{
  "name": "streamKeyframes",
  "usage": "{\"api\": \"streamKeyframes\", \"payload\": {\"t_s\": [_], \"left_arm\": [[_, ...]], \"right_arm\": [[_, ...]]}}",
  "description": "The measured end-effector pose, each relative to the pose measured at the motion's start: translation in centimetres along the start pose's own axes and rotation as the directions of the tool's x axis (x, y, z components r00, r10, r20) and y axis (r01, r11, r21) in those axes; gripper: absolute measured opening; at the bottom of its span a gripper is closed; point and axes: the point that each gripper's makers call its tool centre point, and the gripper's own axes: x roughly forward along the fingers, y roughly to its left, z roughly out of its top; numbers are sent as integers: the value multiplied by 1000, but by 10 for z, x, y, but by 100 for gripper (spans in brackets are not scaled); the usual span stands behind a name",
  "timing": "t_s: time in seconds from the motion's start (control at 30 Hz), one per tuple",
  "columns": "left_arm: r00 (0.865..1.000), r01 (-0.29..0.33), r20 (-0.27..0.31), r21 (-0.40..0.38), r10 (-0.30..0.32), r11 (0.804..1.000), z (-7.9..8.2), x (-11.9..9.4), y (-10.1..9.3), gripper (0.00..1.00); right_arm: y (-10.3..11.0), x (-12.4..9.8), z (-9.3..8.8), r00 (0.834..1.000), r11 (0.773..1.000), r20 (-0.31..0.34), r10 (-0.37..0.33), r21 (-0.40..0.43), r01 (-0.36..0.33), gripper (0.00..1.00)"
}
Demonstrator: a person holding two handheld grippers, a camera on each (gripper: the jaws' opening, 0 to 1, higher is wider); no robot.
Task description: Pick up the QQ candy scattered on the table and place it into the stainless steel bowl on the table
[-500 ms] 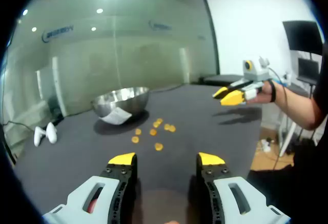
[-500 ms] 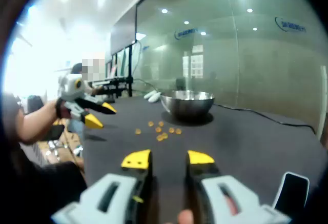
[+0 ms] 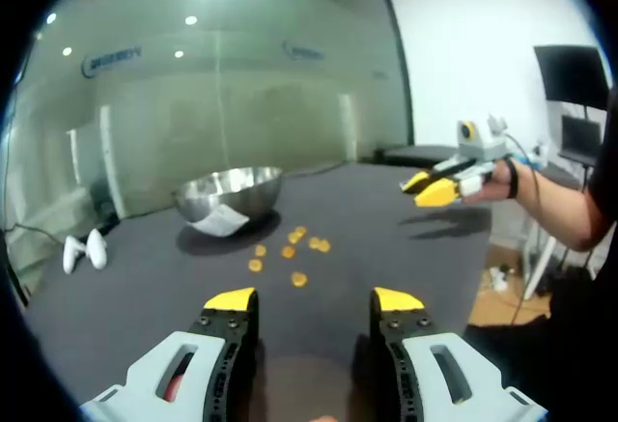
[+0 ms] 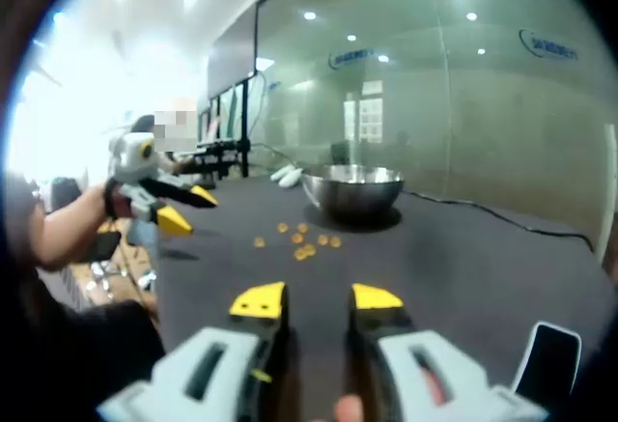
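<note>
Several small orange QQ candies (image 3: 290, 249) lie scattered on the dark table (image 3: 145, 296), just in front of the stainless steel bowl (image 3: 229, 190). My left gripper (image 3: 314, 298) hovers low over the near table, open and with nothing in it, well short of the candies. My right gripper (image 3: 432, 186) is held by a hand in the air to the right of the candies. From the right gripper view, the bowl (image 4: 352, 190) sits behind the candies (image 4: 301, 243), and my right gripper (image 4: 318, 298) stands open with nothing between its yellow tips. The left gripper (image 4: 179, 208) hangs off to the left.
A white paper slip (image 3: 220, 217) leans against the bowl's front. Two white controllers (image 3: 82, 251) lie at the table's left edge. A dark phone-like slab (image 4: 552, 356) rests near the right gripper. Glass walls stand behind the table; a person's arm (image 3: 555, 210) reaches in.
In the left gripper view the right gripper has dipped slightly. The right gripper view has shifted a little, so the bowl and candies sit higher. Nothing was picked up.
</note>
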Motion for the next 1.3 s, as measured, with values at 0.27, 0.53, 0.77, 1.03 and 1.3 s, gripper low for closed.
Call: {"api": "streamKeyframes", "payload": {"t_s": [0.27,0.53,0.77,1.03,1.3], "left_arm": [[1000,-3,-3,4,3,1000,-1,-1,1,47],[1000,-10,-6,-4,10,1000,-2,-4,5,47],[1000,-16,-9,-1,16,1000,-4,-5,7,48],[999,-31,7,-12,32,999,-4,-11,11,47],[999,-44,-4,-25,44,999,-8,-11,15,47]], "right_arm": [[0,0,-5,1000,1000,-14,4,-9,-4,25],[0,-1,-3,1000,1000,-11,-2,-2,2,25],[-11,1,-5,999,999,-20,-26,21,26,25],[-16,13,5,999,999,-28,-32,2,32,24],[-28,47,3,996,999,-83,-38,26,40,22]]}}
